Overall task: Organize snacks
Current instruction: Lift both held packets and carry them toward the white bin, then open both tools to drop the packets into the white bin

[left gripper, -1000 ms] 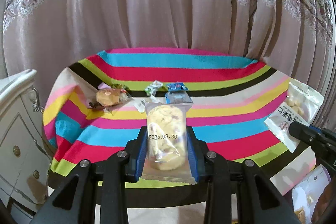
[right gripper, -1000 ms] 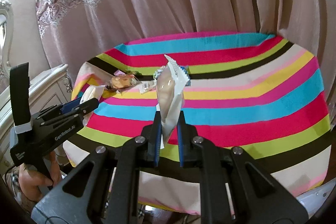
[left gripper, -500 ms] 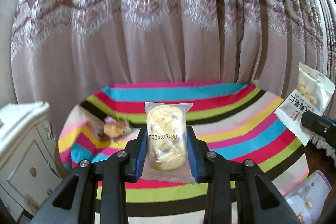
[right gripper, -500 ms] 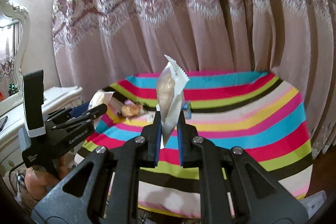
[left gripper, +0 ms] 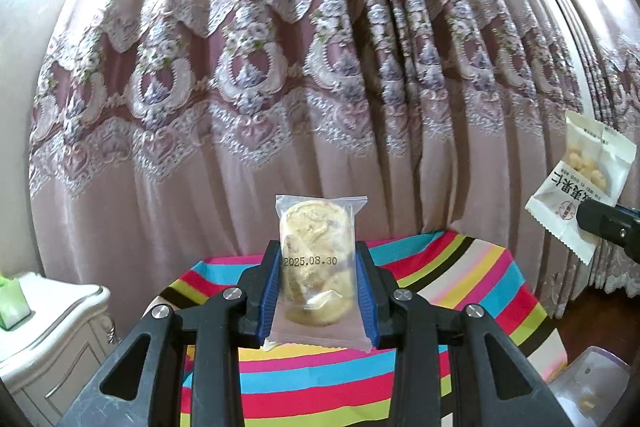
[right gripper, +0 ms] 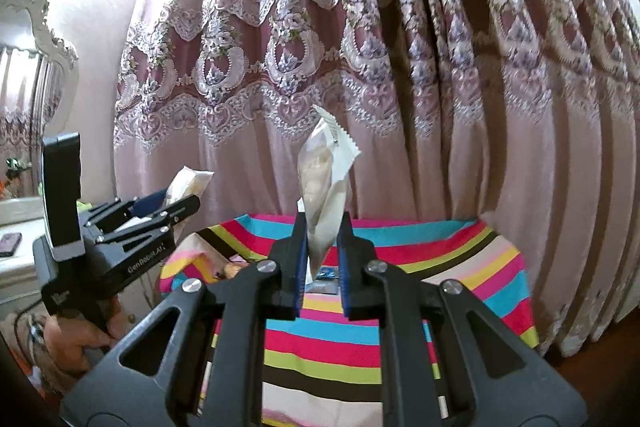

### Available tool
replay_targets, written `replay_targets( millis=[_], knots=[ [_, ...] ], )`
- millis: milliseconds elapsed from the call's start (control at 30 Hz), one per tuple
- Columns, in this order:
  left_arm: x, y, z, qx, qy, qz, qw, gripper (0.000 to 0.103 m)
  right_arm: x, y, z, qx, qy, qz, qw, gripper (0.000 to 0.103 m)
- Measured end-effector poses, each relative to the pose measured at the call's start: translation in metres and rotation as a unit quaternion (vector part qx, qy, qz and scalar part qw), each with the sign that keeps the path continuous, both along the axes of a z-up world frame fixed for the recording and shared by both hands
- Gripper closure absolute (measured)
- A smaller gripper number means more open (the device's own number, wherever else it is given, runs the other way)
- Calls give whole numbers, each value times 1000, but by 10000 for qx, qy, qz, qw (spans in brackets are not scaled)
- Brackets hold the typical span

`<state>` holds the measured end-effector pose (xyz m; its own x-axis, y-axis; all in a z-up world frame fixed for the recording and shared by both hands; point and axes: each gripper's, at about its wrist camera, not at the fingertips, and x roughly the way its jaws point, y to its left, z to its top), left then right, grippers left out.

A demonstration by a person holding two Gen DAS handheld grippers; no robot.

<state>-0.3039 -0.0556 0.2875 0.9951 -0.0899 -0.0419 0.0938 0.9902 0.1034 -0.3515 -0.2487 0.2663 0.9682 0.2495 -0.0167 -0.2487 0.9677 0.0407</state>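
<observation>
Both tools have risen well clear of the worktop over the last second: the striped cloth that filled the views now sits low in them, with the lace-banded curtain taking most of the picture. The left tool is pinching a clear cookie packet stamped 2025.08.30, held upright between its blue pads; the right tool is pressed onto the lower edge of a white nut packet, which stands up edge-on. Both pick-ups look secure, so the carry to wherever the snacks are gathered seems to be the step in hand; the clear container at the near right, with some pale snacks inside, may be the goal. A few small snacks remain at the far left of the cloth, partly hidden behind the right tool. A white cabinet stands to the left, beside the worktop. Nothing lies between the two tools, though they hang near each other.
</observation>
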Motion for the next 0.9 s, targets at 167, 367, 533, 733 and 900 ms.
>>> replay_targets(
  millis=[167,367,533,733,900],
  knots=[
    [-6,-29,-5,226,82,-346,9991,67,-14,-19,-8,-294,111,-338,9989,87],
    [-15,-76,-20,587,202,-936,9937,67,-30,-56,-26,-358,434,-774,9954,87],
    [-29,-126,-37,979,347,-1601,9816,67,-45,-90,-43,-264,680,-1167,9905,87],
    [-41,-189,-71,1398,908,-2608,9509,67,-59,-133,-75,-121,1243,-1707,9774,87],
    [-48,-228,-102,1595,1424,-3457,9137,67,-70,-164,-98,-66,1811,-2149,9597,87]
  ],
)
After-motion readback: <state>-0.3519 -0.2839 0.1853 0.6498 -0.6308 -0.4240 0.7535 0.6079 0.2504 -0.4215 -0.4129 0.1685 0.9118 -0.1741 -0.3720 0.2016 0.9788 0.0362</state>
